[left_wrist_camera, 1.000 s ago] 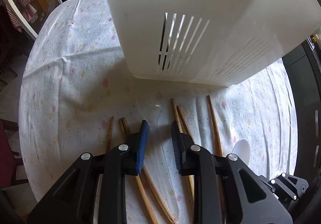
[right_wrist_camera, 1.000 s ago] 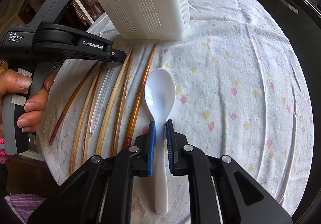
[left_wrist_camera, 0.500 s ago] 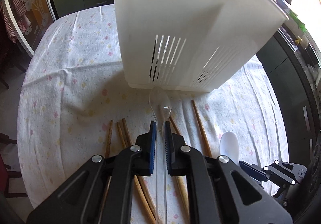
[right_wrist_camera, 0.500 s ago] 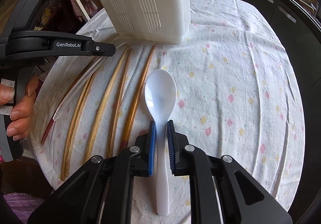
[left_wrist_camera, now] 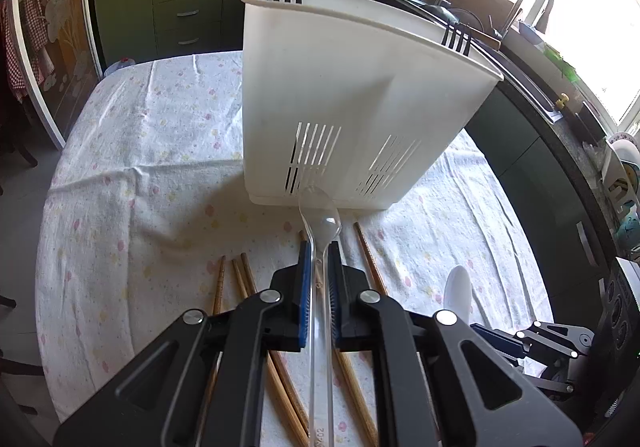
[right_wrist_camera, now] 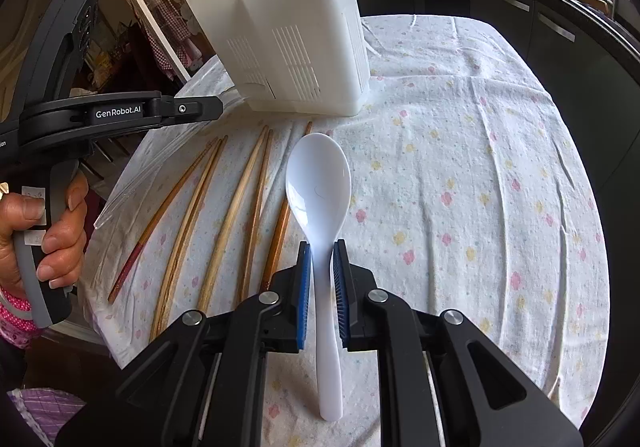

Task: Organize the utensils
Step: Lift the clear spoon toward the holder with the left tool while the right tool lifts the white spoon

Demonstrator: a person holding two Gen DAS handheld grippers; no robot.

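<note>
White plastic makes up the tall slotted holder (left_wrist_camera: 340, 95) standing on the cloth-covered table (right_wrist_camera: 480, 167), and dark fork tines (left_wrist_camera: 456, 39) already poke above its rim, so some sorting looks done. The left gripper (left_wrist_camera: 318, 267) has its fingers closed on the handle of a clear spoon (left_wrist_camera: 320, 219), held off the cloth with its bowl just short of the holder's wall. The right gripper (right_wrist_camera: 320, 275) is clamped on the neck of a white spoon (right_wrist_camera: 318, 183), also raised. Neither spoon is in the holder yet, and several wooden chopsticks (right_wrist_camera: 224, 215) lie side by side on the cloth, untouched. Getting each spoon in likely means clearing the holder's high rim; nothing else blocks the way.
</note>
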